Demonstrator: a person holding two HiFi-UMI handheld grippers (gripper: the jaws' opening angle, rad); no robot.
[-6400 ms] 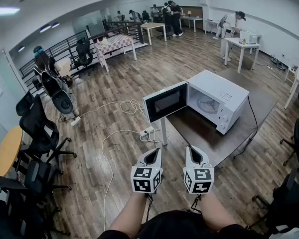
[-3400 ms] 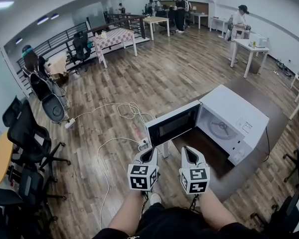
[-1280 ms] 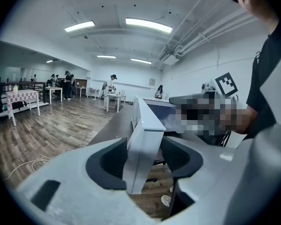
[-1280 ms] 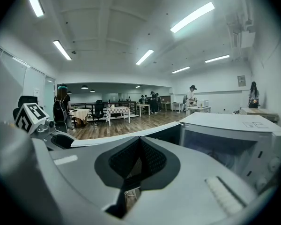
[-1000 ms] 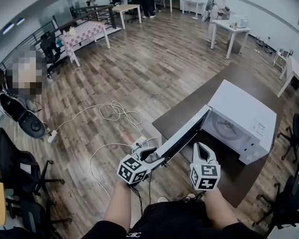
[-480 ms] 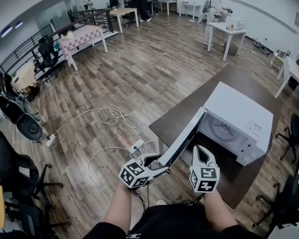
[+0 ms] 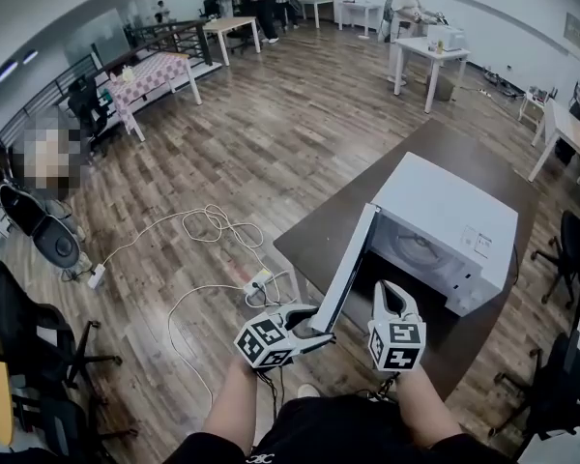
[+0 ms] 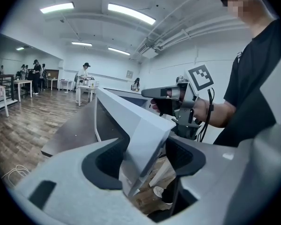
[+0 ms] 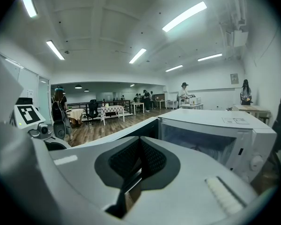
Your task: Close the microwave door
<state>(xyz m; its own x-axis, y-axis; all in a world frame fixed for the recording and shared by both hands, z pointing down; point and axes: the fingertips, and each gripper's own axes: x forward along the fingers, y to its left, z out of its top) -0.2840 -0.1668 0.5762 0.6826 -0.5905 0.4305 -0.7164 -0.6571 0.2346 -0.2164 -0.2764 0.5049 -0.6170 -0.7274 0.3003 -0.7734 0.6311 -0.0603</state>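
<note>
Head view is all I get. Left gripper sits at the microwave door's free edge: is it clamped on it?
Observer: No. In the left gripper view the left gripper has the door edge between its jaws, but they are opening and there is a gap on each side.
Operator: Right gripper holding anything?
Observer: No. In the right gripper view the right gripper has its jaws together with nothing between them, and it points at the open microwave.
Operator: Is it touching the door?
Observer: It seems not. The left gripper view shows it beyond the door's edge, apart from it.
</note>
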